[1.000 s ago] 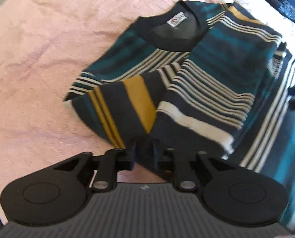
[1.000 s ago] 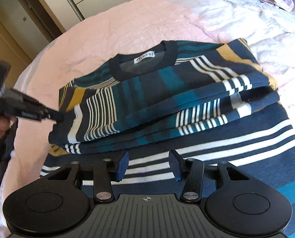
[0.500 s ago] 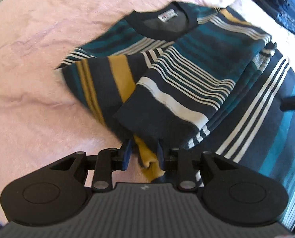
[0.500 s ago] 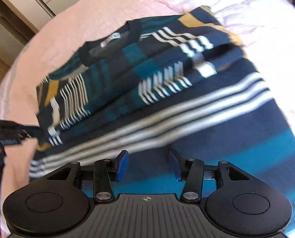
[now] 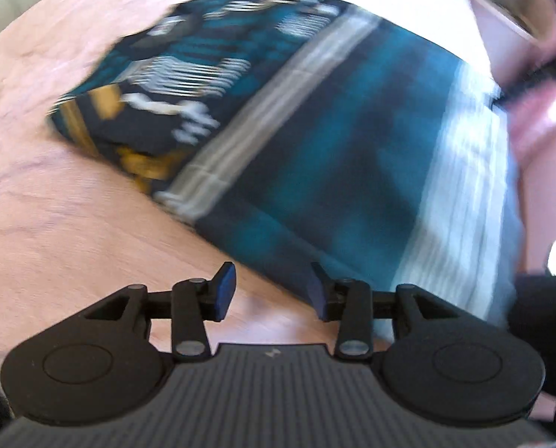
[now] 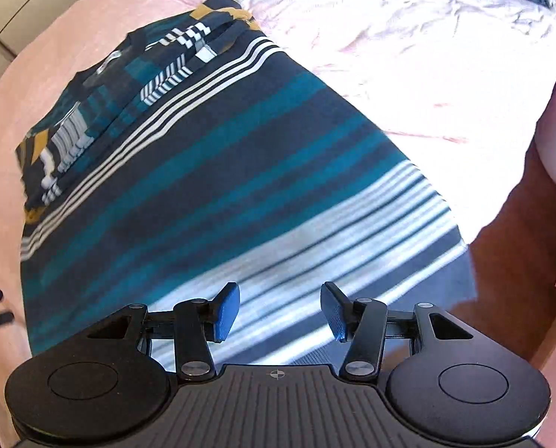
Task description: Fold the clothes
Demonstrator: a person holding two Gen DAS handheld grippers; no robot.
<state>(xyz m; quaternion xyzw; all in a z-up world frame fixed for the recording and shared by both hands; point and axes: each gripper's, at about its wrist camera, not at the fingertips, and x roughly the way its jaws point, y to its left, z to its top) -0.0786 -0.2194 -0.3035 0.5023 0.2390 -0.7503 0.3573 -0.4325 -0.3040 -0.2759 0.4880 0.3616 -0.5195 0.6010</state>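
2 tongs are in your hands, and both stand over the striped sweater (image 6: 218,171) that lies on the bed (image 6: 408,59). The pink bedcover (image 5: 46,201) is under it.

Your left tongs (image 5: 268,293) have just been opening, and now the blue pads are apart with nothing between them. They hang over the near left edge of the sweater, where the cloth meets the bedcover; this picture is blurred, so I cannot tell if a pad touches the cloth.

Your right tongs (image 6: 279,311) have also just been opening a little. Their pads stand wide apart over the band of white stripes near the hem, and they hold nothing.

The sweater has its 2 sleeves folded in across the chest at the far end, near the collar. The lower part is spread flat toward you, with teal, navy and white stripes. Some mustard bands show at the far corners.
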